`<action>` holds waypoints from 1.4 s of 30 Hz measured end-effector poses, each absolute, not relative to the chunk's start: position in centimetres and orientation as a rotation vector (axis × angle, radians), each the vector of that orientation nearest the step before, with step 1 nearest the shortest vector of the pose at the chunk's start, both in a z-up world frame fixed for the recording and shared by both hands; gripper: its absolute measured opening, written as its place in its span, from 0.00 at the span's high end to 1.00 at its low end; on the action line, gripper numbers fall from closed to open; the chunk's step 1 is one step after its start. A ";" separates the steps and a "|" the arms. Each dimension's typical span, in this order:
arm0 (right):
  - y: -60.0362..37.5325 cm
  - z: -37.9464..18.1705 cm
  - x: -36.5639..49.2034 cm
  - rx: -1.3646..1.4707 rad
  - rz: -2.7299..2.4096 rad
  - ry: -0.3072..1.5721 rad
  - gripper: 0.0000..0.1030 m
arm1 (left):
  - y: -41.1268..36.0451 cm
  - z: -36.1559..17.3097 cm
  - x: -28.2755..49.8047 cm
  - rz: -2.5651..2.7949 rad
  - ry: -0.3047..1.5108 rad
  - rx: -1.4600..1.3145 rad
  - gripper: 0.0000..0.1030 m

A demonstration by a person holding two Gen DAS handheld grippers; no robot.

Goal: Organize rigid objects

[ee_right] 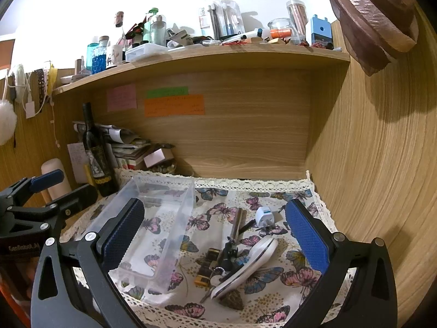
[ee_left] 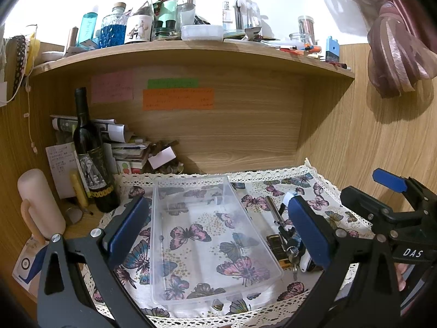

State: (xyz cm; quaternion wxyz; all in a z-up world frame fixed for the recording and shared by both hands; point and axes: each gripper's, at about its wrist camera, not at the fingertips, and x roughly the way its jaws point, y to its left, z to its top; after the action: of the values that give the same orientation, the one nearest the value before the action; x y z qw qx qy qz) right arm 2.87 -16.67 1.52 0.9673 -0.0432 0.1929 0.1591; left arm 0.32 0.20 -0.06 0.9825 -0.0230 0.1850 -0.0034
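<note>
An empty clear plastic bin [ee_left: 191,183] lies on the butterfly cloth [ee_left: 322,199]. My left gripper [ee_left: 218,229] hangs open above it, one finger on each side of the bin. Right of the bin [ee_right: 164,218] is a small heap: a white oval case [ee_right: 245,265], a bunch of keys [ee_right: 218,270], a metal tube [ee_right: 236,224], a white plug adapter [ee_right: 265,216], a yellow-and-black item [ee_right: 206,268] and a brown cone [ee_right: 232,299]. My right gripper [ee_right: 215,236] is open over this heap and holds nothing.
A dark wine bottle [ee_left: 92,164], a pink tumbler [ee_left: 38,199] and stacked papers [ee_left: 123,147] crowd the left back corner. A wooden shelf [ee_left: 191,52] full of bottles overhangs the desk. A wood wall [ee_right: 368,164] closes the right side.
</note>
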 end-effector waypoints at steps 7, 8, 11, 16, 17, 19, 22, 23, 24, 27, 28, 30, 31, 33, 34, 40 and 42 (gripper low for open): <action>-16.7 1.5 2.8 -0.085 0.324 0.393 0.00 | 0.3 -0.3 0.3 -0.007 0.369 -0.043 0.00; -16.7 1.5 2.8 -0.086 0.324 0.393 0.00 | 0.3 -0.3 0.3 -0.007 0.369 -0.042 0.00; -16.6 1.5 2.8 -0.085 0.324 0.396 0.00 | 0.3 -0.3 0.3 -0.010 0.371 -0.043 0.00; -16.6 1.5 2.8 -0.085 0.324 0.397 0.00 | 0.1 -0.3 0.2 -0.012 0.367 -0.037 0.00; -16.6 1.5 2.8 -0.085 0.324 0.397 0.00 | 0.0 -0.2 0.2 -0.013 0.366 -0.036 0.00; -16.6 1.5 2.8 -0.084 0.324 0.397 0.00 | 0.0 -0.2 0.2 -0.014 0.364 -0.034 0.00; -16.6 1.5 2.8 -0.085 0.323 0.397 0.00 | -0.2 -0.2 0.2 -0.015 0.361 -0.032 0.00; -16.6 1.5 2.8 -0.086 0.323 0.397 0.00 | -0.2 -0.2 0.2 -0.015 0.361 -0.032 0.00; -16.6 1.5 2.8 -0.086 0.322 0.397 0.00 | -0.2 -0.2 0.2 -0.014 0.362 -0.032 0.00; -16.7 1.5 2.8 -0.087 0.322 0.398 0.00 | -0.4 -0.2 0.2 -0.017 0.363 -0.032 0.00; -16.7 1.5 2.8 -0.086 0.322 0.398 0.00 | -0.4 -0.2 0.2 -0.019 0.363 -0.033 0.00; -16.6 1.5 2.8 -0.086 0.322 0.398 0.00 | -0.4 -0.1 0.2 -0.020 0.363 -0.035 0.00; -16.6 1.5 2.8 -0.086 0.322 0.398 0.00 | -0.4 -0.1 0.2 -0.020 0.363 -0.033 0.00; -16.6 1.5 2.8 -0.085 0.323 0.398 0.00 | -0.5 -0.1 0.2 -0.019 0.363 -0.032 0.00; -16.6 1.5 2.9 -0.085 0.323 0.399 0.00 | -0.5 -0.1 0.2 -0.019 0.363 -0.032 0.00; -16.7 1.4 2.7 -0.084 0.322 0.398 0.00 | -0.7 0.0 0.3 -0.023 0.360 -0.028 0.00; -16.7 1.4 2.7 -0.083 0.321 0.398 0.00 | -0.7 0.1 0.4 -0.028 0.362 -0.027 0.00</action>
State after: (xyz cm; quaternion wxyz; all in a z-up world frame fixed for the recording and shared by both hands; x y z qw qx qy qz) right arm 2.74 -16.72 1.40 0.9667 -0.0410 0.1966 0.1585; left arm 0.44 -0.70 0.05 0.9835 -0.0137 0.1798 -0.0141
